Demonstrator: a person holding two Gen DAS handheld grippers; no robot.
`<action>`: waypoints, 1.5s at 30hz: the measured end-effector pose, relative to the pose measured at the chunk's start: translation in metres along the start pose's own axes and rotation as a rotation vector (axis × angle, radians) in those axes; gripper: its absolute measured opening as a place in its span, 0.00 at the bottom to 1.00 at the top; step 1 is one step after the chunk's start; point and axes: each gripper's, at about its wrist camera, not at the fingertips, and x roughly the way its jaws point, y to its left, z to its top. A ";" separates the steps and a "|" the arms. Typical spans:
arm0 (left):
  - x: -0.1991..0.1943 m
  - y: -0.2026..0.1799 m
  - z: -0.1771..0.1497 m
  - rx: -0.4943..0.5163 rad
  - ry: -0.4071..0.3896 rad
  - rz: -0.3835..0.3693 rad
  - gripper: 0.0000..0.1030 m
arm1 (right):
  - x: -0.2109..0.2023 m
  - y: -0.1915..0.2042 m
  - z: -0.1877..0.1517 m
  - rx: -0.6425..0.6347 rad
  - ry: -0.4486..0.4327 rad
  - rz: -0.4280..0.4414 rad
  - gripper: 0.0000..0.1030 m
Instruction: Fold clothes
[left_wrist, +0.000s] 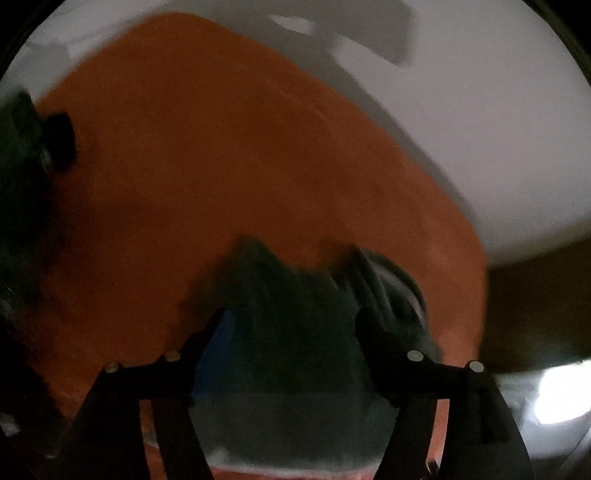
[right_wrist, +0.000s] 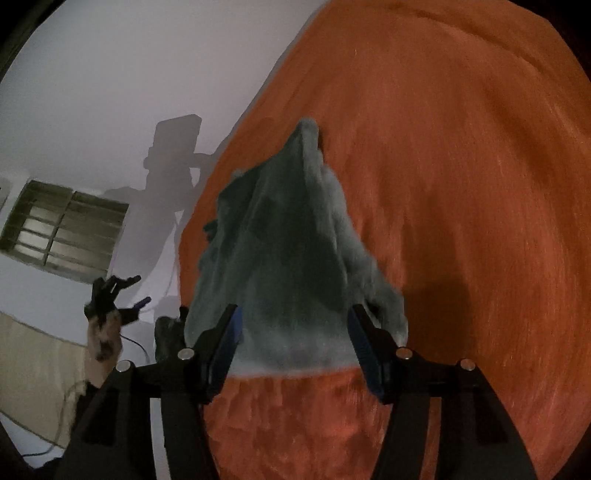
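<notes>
- Right gripper (right_wrist: 295, 347): jaws apart, pads clear of the grey-green garment (right_wrist: 291, 236) heaped just ahead between them; apparently a let-go.
- Left gripper (left_wrist: 291, 332): jaws wide, dark cloth (left_wrist: 288, 295) between them, picture blurred; no pinch visible.
- Garment: bunched, not flat, on the orange cover (right_wrist: 461, 184).
- Around: white wall (right_wrist: 110, 74), barred window (right_wrist: 62, 229); nothing blocks.

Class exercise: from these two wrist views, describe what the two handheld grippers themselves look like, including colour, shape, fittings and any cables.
Both the right gripper and the left gripper are black, with two angular fingers widening toward the camera. Each finger carries two round silver bolt heads. Blue pads line the inner faces. In the right view, the left gripper appears small, black and blue-tipped, with a thin cable trailing below.
</notes>
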 end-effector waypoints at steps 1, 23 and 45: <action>0.000 0.012 -0.030 -0.003 0.001 -0.062 0.69 | 0.001 0.000 -0.011 -0.009 0.008 -0.017 0.57; 0.029 0.193 -0.216 -0.390 -0.094 -0.236 0.70 | 0.056 -0.066 -0.025 0.459 -0.039 0.114 0.87; -0.051 0.142 -0.358 -0.358 -0.138 -0.284 0.20 | -0.031 0.021 -0.011 0.215 -0.189 -0.088 0.11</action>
